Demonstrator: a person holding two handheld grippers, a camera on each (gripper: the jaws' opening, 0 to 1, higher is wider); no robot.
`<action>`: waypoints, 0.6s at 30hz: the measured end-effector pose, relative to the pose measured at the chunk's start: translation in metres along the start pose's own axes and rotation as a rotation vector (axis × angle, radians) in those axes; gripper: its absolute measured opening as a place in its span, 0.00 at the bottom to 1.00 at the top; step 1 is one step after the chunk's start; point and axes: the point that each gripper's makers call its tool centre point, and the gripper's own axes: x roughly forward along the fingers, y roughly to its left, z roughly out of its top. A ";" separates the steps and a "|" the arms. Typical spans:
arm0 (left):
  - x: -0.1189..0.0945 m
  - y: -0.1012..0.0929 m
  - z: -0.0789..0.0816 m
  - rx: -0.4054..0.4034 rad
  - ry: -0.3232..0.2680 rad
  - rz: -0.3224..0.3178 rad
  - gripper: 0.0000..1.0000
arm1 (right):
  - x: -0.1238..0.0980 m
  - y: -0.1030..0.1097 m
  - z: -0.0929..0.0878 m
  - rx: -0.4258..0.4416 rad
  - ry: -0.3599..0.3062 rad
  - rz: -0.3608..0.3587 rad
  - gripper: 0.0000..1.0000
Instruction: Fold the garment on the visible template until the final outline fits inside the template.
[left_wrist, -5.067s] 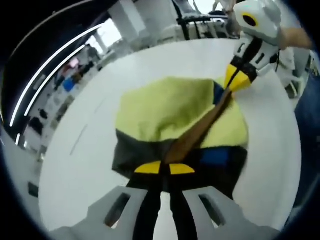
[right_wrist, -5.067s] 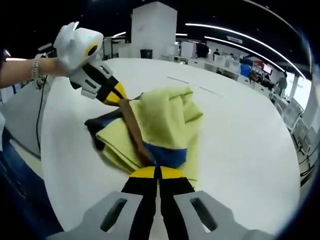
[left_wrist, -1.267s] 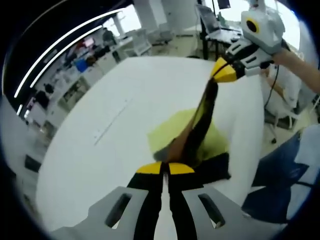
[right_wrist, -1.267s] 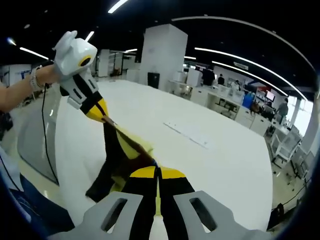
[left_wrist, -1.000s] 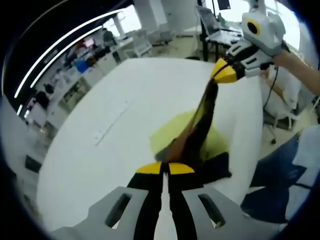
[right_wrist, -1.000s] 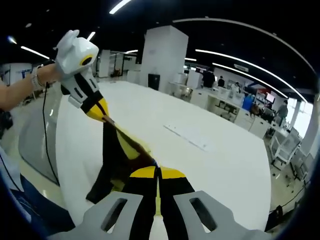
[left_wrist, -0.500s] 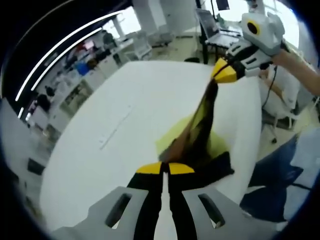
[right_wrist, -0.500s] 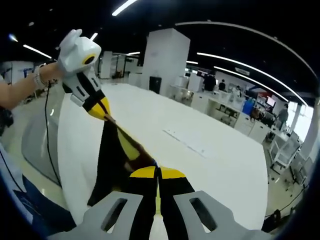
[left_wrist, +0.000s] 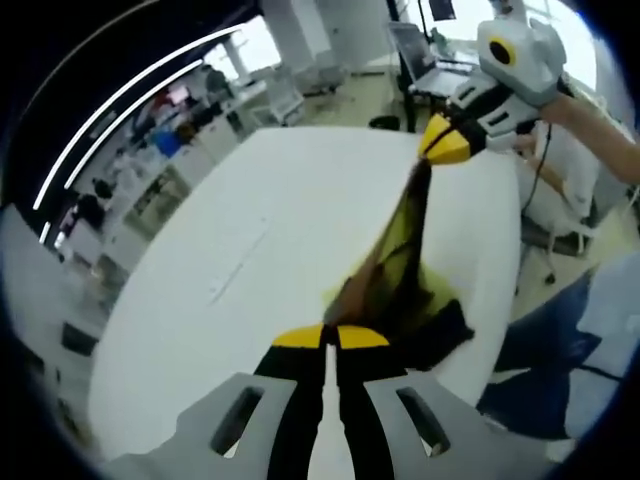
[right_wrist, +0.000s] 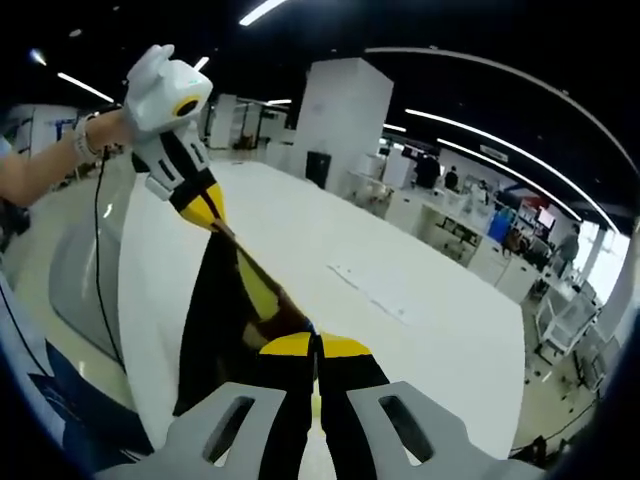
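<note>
Left gripper (left_wrist: 331, 337): mine, rising from 6 o'clock in the left gripper view; its yellow-tipped jaws are pressed together on an edge of the garment. In the right gripper view I see it again (right_wrist: 213, 221) at 10 o'clock, pointing down and pinching the cloth's upper corner.

Right gripper (right_wrist: 317, 346): mine too, rising from 6 o'clock in the right gripper view, jaws clamped tight on the garment's other end. In the left gripper view it shows (left_wrist: 427, 160) at 1 o'clock, yellow tips down, with cloth hanging from them.

Garment (left_wrist: 398, 262): stretched in the air between my two grippers as a narrow band, dark brown to black with yellow-green showing through. In the left gripper view it runs from my jaws at centre up toward 1 o'clock. Its lower part hangs at the table's edge toward 4 o'clock. In the right gripper view the garment (right_wrist: 225, 325) falls as a dark panel from 10 o'clock down to my jaws, a yellow strip along its right side.

Table (left_wrist: 270, 230): white, wide and round-edged, lying under the lifted cloth. In the right gripper view the table (right_wrist: 400, 320) stretches toward 2 o'clock.

Template: I cannot make out an outline under the cloth; a faint thin line (right_wrist: 372, 293) shows on the tabletop at 2 o'clock from my jaws, too faint to tell what it is.

My hands: a hand (right_wrist: 112, 128) holds the left gripper at 10 o'clock in the right gripper view.
</note>
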 end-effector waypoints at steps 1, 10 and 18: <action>-0.001 0.001 0.000 0.002 0.001 0.001 0.00 | 0.000 0.000 0.000 -0.001 0.000 0.001 0.01; -0.013 -0.001 0.007 0.005 -0.003 0.000 0.00 | -0.007 -0.003 0.012 -0.025 0.012 0.023 0.01; -0.020 -0.004 0.011 0.019 -0.002 -0.006 0.00 | -0.012 -0.005 0.019 -0.046 0.024 0.050 0.01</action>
